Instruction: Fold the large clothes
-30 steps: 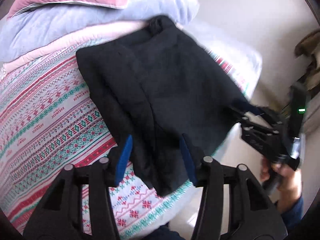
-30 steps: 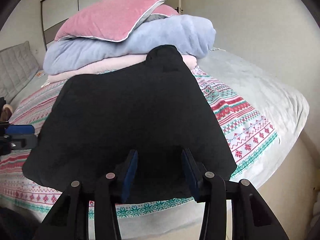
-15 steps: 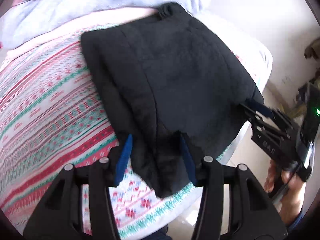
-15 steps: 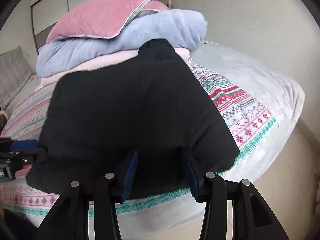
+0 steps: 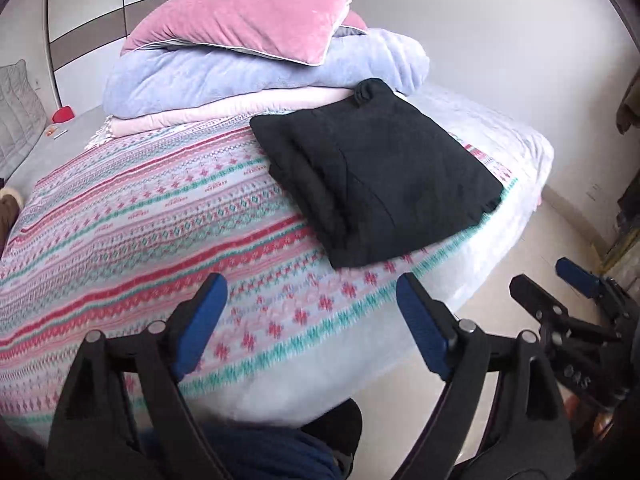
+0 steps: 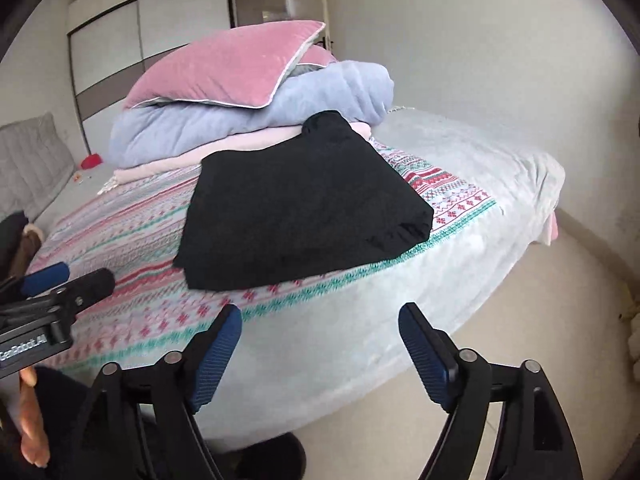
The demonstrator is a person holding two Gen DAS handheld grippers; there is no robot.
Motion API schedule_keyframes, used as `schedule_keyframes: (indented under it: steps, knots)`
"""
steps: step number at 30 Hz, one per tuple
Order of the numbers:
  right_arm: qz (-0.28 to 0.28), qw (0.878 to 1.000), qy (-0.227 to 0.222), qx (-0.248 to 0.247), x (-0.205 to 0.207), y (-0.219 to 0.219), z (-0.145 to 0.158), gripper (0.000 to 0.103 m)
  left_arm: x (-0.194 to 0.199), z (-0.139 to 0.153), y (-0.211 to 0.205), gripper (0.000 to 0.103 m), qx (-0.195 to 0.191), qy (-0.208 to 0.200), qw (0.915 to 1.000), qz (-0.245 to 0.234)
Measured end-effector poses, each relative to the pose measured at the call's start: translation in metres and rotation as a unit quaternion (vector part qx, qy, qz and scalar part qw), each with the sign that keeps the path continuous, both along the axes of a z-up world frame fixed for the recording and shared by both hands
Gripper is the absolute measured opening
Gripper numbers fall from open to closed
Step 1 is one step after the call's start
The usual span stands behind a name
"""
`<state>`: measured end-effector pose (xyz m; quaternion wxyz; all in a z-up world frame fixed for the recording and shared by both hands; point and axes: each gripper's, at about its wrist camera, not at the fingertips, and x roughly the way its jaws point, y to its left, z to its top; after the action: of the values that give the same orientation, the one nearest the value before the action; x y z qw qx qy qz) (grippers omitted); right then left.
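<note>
A black garment point(image 5: 376, 184) lies folded in a flat rectangle on the patterned bedspread point(image 5: 140, 216), near the bed's right front corner. It also shows in the right wrist view point(image 6: 304, 204). My left gripper point(image 5: 312, 300) is open and empty, held back from the bed's front edge, below the garment. My right gripper point(image 6: 320, 332) is open and empty, also off the bed, in front of the garment. The right gripper shows at the lower right of the left wrist view point(image 5: 560, 280), and the left gripper at the left of the right wrist view point(image 6: 68, 276).
A pink pillow point(image 5: 244, 20) sits on a folded lavender duvet point(image 5: 248, 80) and a pink blanket point(image 5: 224, 108) at the back of the bed. A grey headboard point(image 6: 32, 160) is at the left. Beige floor point(image 6: 540, 280) lies right of the bed, below a white wall.
Both grippers have let go of the black garment, opened wide and pulled back off the bed. The garment now lies folded on the bedspread.
</note>
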<state>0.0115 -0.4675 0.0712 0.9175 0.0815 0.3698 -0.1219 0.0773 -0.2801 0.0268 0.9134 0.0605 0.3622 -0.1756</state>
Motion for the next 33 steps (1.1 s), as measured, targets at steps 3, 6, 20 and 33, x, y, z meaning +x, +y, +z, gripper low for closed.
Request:
schedule_keyframes:
  steps: [3,6,20,33]
  knots:
    - [0.001,1.000,-0.011,-0.019,-0.025,0.018,0.013,0.090,-0.023,-0.001,0.012,0.087,0.004,-0.011,0.9999,0.001]
    - [-0.015,0.999,-0.017,-0.024,-0.044,0.025,0.022,0.092,-0.043,0.004,0.023,0.095,0.019,-0.029,0.9994,0.009]
    - [-0.053,0.996,-0.025,-0.062,-0.068,0.065,0.066,0.096,-0.067,0.042,0.058,0.103,-0.026,-0.035,0.9985,0.034]
    - [-0.083,0.989,-0.027,-0.117,-0.075,0.094,0.087,0.103,-0.069,0.050,0.067,0.103,-0.040,-0.042,0.9980,0.026]
